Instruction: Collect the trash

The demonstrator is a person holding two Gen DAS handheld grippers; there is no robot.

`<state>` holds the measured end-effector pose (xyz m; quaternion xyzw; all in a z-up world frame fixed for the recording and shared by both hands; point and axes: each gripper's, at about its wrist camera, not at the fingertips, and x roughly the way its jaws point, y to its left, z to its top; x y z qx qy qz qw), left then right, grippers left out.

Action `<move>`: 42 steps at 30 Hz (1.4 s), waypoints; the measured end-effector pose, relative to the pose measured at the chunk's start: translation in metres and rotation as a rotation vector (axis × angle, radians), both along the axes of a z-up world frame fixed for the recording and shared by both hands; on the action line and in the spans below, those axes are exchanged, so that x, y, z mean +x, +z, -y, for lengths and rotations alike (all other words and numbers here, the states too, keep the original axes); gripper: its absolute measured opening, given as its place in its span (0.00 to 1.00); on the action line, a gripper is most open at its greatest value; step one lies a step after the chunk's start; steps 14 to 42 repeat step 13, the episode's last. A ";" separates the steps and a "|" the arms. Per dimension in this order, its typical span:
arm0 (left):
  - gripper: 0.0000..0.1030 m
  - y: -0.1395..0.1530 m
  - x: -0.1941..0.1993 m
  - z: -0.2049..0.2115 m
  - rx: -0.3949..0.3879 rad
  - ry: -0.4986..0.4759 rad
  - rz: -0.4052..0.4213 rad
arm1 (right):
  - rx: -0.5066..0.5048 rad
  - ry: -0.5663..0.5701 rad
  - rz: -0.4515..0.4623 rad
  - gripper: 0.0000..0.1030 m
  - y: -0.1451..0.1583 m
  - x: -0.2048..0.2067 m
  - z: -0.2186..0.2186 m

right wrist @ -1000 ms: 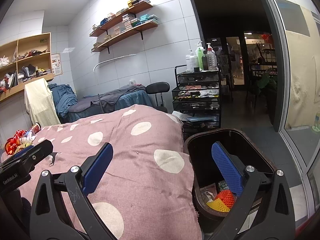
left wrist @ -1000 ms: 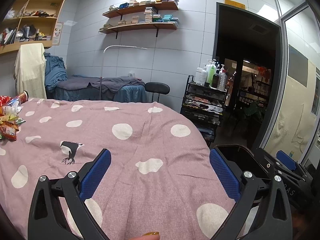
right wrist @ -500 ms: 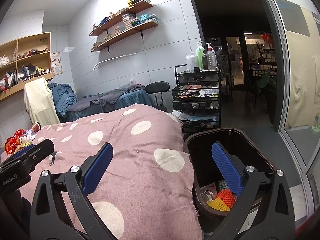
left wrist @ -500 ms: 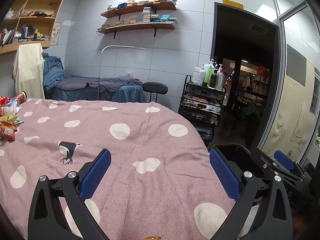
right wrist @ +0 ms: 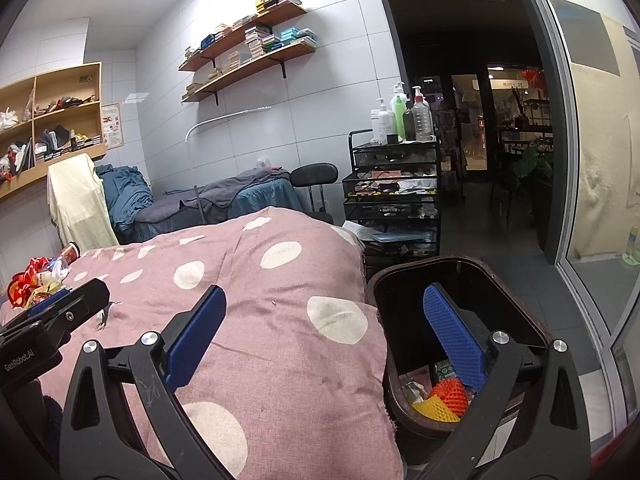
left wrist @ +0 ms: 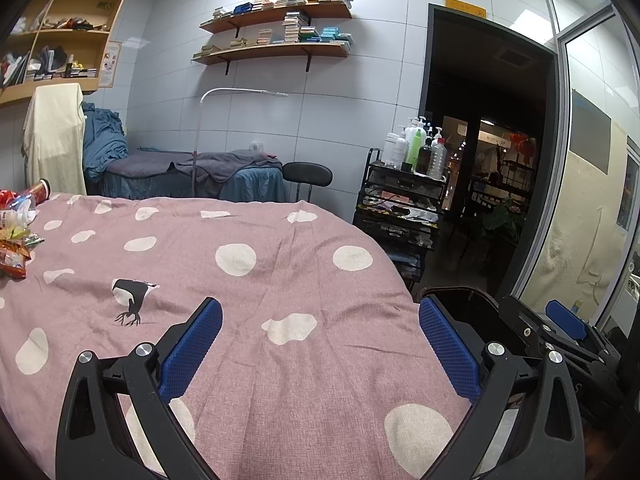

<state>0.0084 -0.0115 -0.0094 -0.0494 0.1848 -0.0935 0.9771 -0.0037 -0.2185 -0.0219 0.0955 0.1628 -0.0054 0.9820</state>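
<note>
A pile of snack wrappers and a red can (left wrist: 16, 232) lies at the far left of the pink dotted bed cover (left wrist: 240, 280); it also shows in the right wrist view (right wrist: 36, 280). A dark trash bin (right wrist: 460, 280) stands at the bed's right edge with orange and yellow foam nets (right wrist: 444, 400) inside. My left gripper (left wrist: 320, 344) is open and empty above the cover. My right gripper (right wrist: 324, 336) is open and empty, its right finger over the bin mouth. The bin's rim (left wrist: 460, 294) shows in the left wrist view.
A black wire cart (right wrist: 394, 196) with bottles on top stands behind the bin, beside a dark stool (right wrist: 314, 172). A massage bed with blue and grey covers (left wrist: 192, 176) is at the back. A dark doorway (left wrist: 480, 160) and glass wall are to the right.
The left wrist view has shifted slightly, so the wrapper pile sits a bit further left. The right gripper has stayed still. Both stay open.
</note>
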 end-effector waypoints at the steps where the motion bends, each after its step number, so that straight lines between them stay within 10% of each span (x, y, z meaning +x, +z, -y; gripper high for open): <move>1: 0.95 0.000 0.000 0.000 -0.001 -0.002 0.001 | 0.001 0.000 0.000 0.95 0.000 0.000 0.001; 42: 0.95 -0.002 0.001 0.000 0.016 0.017 0.002 | -0.002 -0.013 -0.006 0.95 0.000 0.000 0.000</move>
